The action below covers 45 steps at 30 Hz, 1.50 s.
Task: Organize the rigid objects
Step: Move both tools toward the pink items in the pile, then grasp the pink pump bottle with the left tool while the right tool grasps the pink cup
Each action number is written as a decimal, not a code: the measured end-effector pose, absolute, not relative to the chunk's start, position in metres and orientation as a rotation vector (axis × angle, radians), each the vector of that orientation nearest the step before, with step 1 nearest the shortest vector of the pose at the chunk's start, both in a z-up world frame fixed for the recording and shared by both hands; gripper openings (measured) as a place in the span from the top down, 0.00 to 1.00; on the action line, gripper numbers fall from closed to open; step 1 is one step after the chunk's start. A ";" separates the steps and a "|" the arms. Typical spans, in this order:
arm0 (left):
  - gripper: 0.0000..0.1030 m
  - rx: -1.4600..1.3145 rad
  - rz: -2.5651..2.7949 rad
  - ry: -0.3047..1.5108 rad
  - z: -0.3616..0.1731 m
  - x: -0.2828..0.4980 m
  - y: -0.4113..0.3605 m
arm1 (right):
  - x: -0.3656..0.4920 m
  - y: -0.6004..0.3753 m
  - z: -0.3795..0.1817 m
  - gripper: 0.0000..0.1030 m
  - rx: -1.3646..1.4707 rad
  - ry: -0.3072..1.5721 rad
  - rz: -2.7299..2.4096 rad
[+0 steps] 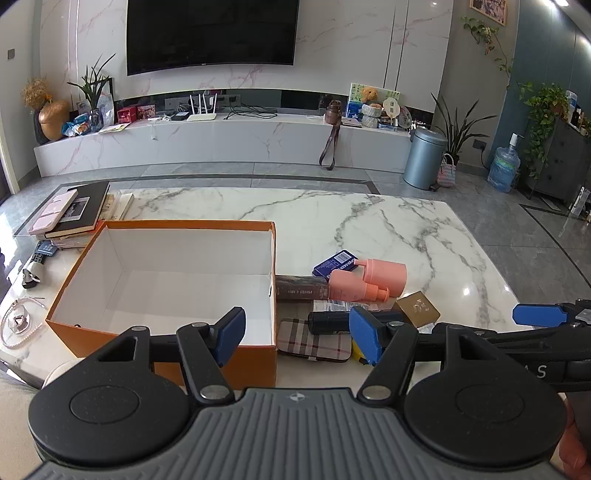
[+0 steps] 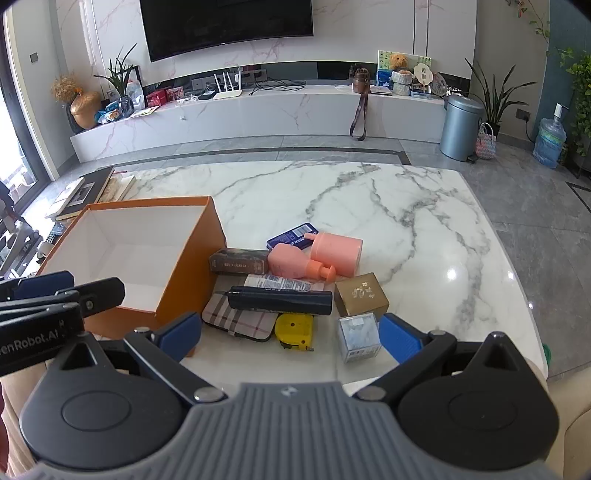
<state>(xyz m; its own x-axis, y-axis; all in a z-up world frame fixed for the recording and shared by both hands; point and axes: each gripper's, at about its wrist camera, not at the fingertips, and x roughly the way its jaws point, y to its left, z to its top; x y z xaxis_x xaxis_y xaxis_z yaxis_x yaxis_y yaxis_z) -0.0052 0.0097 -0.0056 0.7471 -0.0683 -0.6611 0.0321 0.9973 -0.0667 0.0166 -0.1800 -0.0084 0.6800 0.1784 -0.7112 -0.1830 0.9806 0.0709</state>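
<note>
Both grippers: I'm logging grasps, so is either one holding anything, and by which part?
Nothing is held. The left gripper and right gripper both have open, empty jaws above the white marble table.

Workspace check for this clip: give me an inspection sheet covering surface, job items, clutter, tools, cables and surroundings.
Surface: white marble table, glossy, far half bare.
Job's things: orange box open, nothing inside; beside it lie a brown box, pink pump bottle, pink cylinder, blue pack, black tube, plaid case, yellow tape measure, gold box, clear box.
Clutter: book stack, necklace.
Grippers: left tool open, holding nothing; right tool open wide, holding nothing.
Cables: on the TV shelf by the router.
Surroundings: TV, bin, plants, water jug.
</note>
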 end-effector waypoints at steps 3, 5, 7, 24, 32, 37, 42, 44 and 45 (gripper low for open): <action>0.26 -0.052 -0.054 0.725 -0.006 -0.005 0.010 | 0.017 -0.180 -0.008 0.01 -0.007 0.797 0.204; 0.26 -0.052 -0.055 0.725 -0.005 -0.005 0.010 | 0.016 -0.180 -0.009 0.01 -0.008 0.796 0.203; 0.26 -0.052 -0.055 0.724 -0.005 -0.005 0.010 | 0.016 -0.180 -0.009 0.01 -0.007 0.797 0.203; 0.38 -0.032 -0.230 0.775 -0.022 0.012 -0.001 | 0.026 -0.200 -0.030 0.02 0.063 0.826 0.183; 0.38 -0.002 -0.368 0.827 -0.051 0.049 -0.014 | 0.055 -0.221 -0.049 0.20 0.073 0.873 0.166; 0.42 0.125 -0.478 0.820 -0.062 0.086 -0.035 | 0.088 -0.230 -0.062 0.29 0.067 0.908 0.173; 0.47 0.310 -0.562 0.863 -0.080 0.132 -0.064 | 0.125 -0.227 -0.071 0.40 0.000 0.908 0.212; 0.47 0.400 -0.604 0.874 -0.090 0.147 -0.075 | 0.143 -0.226 -0.076 0.42 -0.014 0.919 0.241; 0.47 0.446 -0.621 0.878 -0.095 0.153 -0.081 | 0.152 -0.226 -0.079 0.44 -0.021 0.928 0.256</action>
<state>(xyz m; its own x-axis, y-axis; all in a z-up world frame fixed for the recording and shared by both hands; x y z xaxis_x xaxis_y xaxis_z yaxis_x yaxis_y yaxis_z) 0.1534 -0.0812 -0.0950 0.4840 -0.3152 -0.8163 0.6648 0.7390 0.1088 0.1525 -0.2263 -0.0789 0.5712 0.2095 -0.7936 -0.2273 0.9694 0.0923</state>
